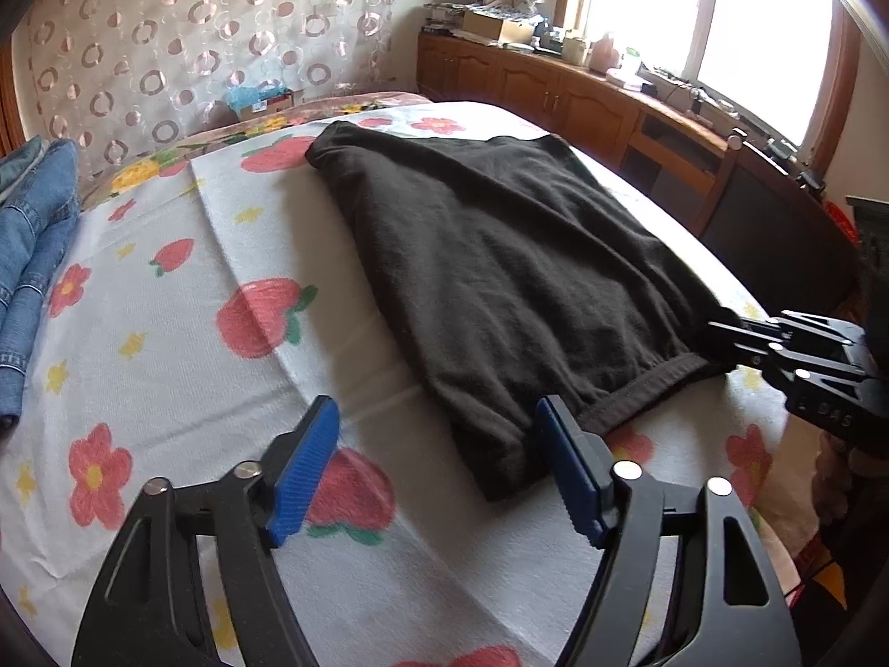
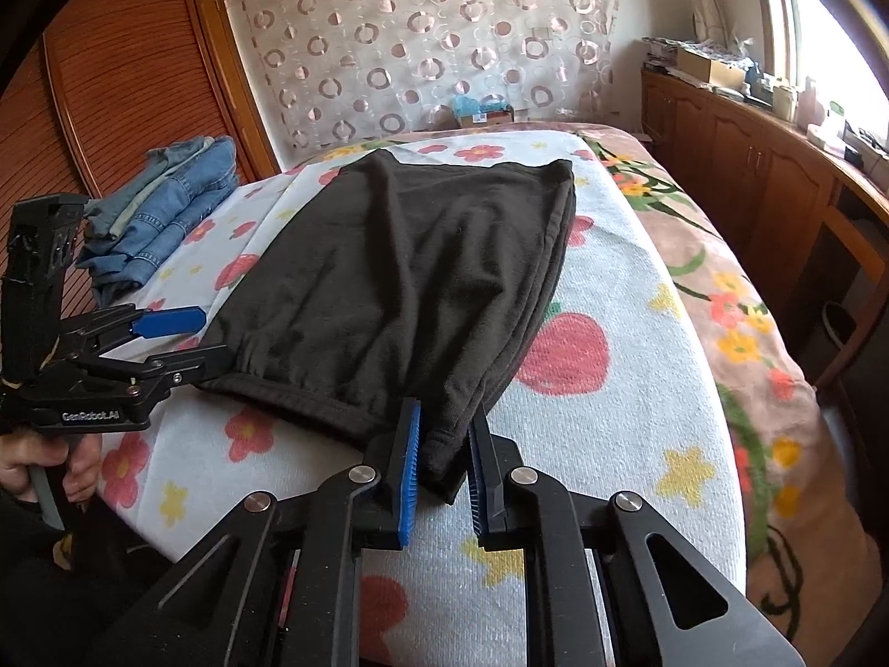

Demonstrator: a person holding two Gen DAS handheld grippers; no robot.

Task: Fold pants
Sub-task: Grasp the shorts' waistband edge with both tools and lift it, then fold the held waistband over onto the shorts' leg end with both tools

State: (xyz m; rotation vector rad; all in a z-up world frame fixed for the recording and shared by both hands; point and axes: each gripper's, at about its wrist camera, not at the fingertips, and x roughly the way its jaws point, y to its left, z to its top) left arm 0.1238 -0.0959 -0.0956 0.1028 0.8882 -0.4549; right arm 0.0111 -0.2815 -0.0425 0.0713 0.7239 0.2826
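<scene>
The black, soft knit pants (image 2: 400,278) lie on the bed, on a white towelling sheet printed with red strawberries and flowers (image 1: 166,333), and already look folded into a compact shape: in the right wrist view several layer edges stack along the right side, and the far end lies flat and straight. The cuffed hem end points toward the near edge of the bed. From this I judge at least 1 fold is done, probably the leg-on-leg fold and perhaps a lengthwise one, and what seems left is a last fold bringing the near end over to the far end, then a tidy. The right gripper (image 2: 441,461) sits at the near right corner of the pants with that corner of cloth between its blue-padded jaws; the jaws are narrow and look clamped on the fabric, though a slight gap on the right pad leaves some doubt about how firm the pinch is. The left gripper (image 1: 439,467) is at the near left corner with its jaws well apart; one pad rests against the hem edge while the other stands over bare sheet, so nothing is held there yet. A stack of folded blue denim jeans (image 2: 166,211) lies at the far left of the bed, well apart from the black pants.
</scene>
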